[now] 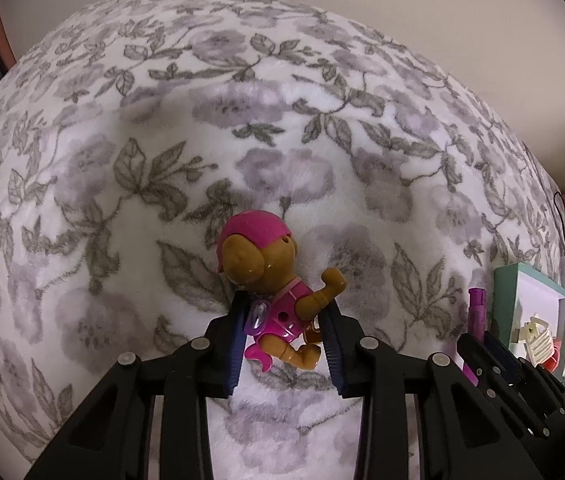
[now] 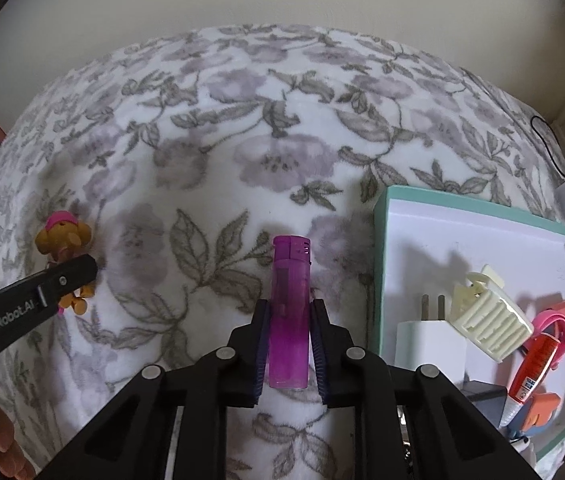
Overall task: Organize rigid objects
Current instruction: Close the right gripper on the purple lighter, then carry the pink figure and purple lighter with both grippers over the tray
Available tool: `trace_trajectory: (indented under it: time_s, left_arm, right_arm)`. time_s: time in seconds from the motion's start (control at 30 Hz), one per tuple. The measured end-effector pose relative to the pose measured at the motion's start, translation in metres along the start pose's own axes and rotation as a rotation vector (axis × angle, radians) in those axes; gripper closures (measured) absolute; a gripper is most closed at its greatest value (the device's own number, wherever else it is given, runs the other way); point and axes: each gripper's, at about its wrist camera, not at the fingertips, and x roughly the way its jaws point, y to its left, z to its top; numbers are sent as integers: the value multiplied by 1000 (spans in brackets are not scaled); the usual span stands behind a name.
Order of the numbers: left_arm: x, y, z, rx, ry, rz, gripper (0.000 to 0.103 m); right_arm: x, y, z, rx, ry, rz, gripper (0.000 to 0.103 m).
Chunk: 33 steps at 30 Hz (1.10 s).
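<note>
Floral fleece bed (image 2: pixel 242 152): left tongs (image 1: pixel 282 312) clamp pink-capped brown plastic puppy figure (image 1: pixel 270 280), right tongs (image 2: pixel 288 316) clamp translucent purple lighter (image 2: pixel 288 312), likely bound for teal-rimmed white tray (image 2: pixel 478 216) at right.

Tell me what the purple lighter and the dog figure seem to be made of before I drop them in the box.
Purple lighter: translucent plastic, by the look; light passes through its body.
Dog figure: hard, glossy moulded plastic, with bright highlights on its brown head.
Box: probably matte cardboard, teal outside, white inside.
</note>
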Motion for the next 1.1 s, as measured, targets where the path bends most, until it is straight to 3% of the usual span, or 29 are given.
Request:
trace_trajectory:
  time_s: [0.37,0.73,0.93,1.1]
  left_arm:
    - [-44,-17,-11,49,-97,-2,67]
    - [-92,-75,-42,185,-187,-63,67]
    - [-100,-111,-58,257,-179,-127,67]
    - [-100,-138,-70,316,-167,-127,67]
  right_arm:
    - [-44,-29,-15,65,-60,82,82]
    - [-94,-106,-42,234,-145,100,82]
    - [-111,-151,-59,331,-185,76,82]
    - [-114,-180,-63,390,-196,48,82]
